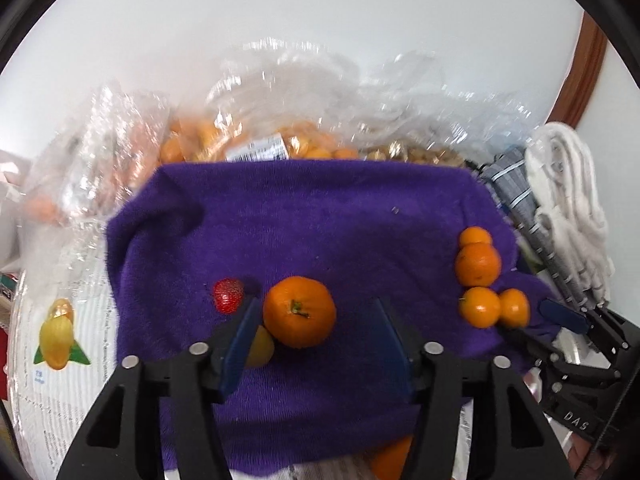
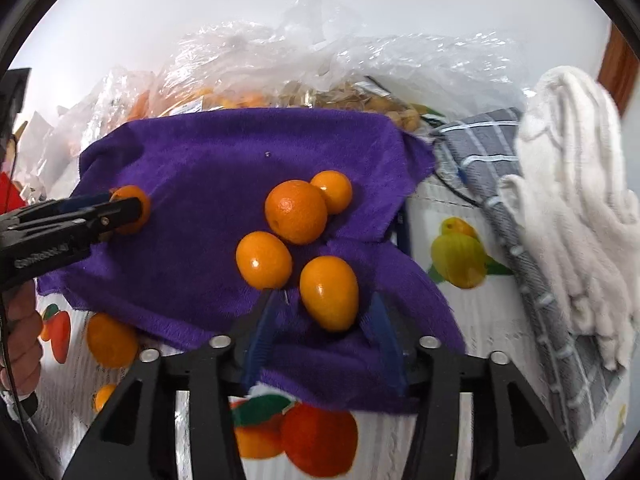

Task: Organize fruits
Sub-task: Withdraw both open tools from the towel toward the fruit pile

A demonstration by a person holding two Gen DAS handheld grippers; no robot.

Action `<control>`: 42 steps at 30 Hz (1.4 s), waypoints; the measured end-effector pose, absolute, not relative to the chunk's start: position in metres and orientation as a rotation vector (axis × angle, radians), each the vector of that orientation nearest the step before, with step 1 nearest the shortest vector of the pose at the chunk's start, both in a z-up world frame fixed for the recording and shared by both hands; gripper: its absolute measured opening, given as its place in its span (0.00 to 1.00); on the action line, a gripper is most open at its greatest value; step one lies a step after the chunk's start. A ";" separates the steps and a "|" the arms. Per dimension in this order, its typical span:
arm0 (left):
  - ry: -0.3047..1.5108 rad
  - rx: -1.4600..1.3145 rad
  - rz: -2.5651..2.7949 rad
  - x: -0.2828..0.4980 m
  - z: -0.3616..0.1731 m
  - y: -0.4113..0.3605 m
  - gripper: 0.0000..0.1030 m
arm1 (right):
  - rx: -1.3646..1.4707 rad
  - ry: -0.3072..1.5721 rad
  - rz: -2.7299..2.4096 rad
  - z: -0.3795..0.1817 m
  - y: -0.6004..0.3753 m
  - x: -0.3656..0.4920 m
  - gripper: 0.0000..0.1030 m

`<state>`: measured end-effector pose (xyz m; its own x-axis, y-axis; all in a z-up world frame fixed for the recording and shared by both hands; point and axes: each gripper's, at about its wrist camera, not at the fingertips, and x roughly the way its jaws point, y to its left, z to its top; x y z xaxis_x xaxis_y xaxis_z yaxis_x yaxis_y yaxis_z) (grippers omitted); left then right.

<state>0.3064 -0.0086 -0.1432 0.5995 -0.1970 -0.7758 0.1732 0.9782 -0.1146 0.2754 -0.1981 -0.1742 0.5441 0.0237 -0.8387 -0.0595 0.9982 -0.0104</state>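
A purple towel [image 1: 304,224] lies on the table and shows in both views [image 2: 208,168]. My left gripper [image 1: 314,320] is open around a mandarin [image 1: 299,312], which lies between its fingers. A strawberry [image 1: 228,295] and a small yellow fruit [image 1: 262,347] lie just left of it. Several oranges and kumquats cluster at the towel's right side [image 1: 478,264]. My right gripper [image 2: 320,312] is open around the nearest kumquat [image 2: 329,293] of that cluster; a larger orange [image 2: 296,211] lies behind. The left gripper shows at the left of the right wrist view [image 2: 120,212].
Clear plastic bags of fruit [image 1: 256,144] stand behind the towel. A grey striped cloth [image 2: 492,184] and a white towel [image 2: 568,184] lie at the right. A loose orange [image 2: 112,340] lies on the fruit-print tablecloth [image 2: 460,256] by the towel's front edge.
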 end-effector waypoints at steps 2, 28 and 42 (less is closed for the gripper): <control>0.883 -0.035 -0.217 0.296 -0.133 -0.004 0.59 | -0.035 0.979 0.049 -0.165 -0.198 0.265 0.60; 0.917 -0.074 -0.012 0.153 -0.188 0.125 0.59 | 0.069 0.940 0.126 -0.172 -0.138 0.187 0.55; 0.894 -0.054 -0.031 0.149 -0.192 0.121 0.71 | 0.026 0.968 0.293 -0.191 -0.093 0.184 0.55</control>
<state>0.1492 0.1213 -0.1918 0.6261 -0.0496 -0.7781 0.0042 0.9982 -0.0603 0.1838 -0.0926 -0.1914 0.5307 0.2570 -0.8077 -0.2343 0.9603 0.1516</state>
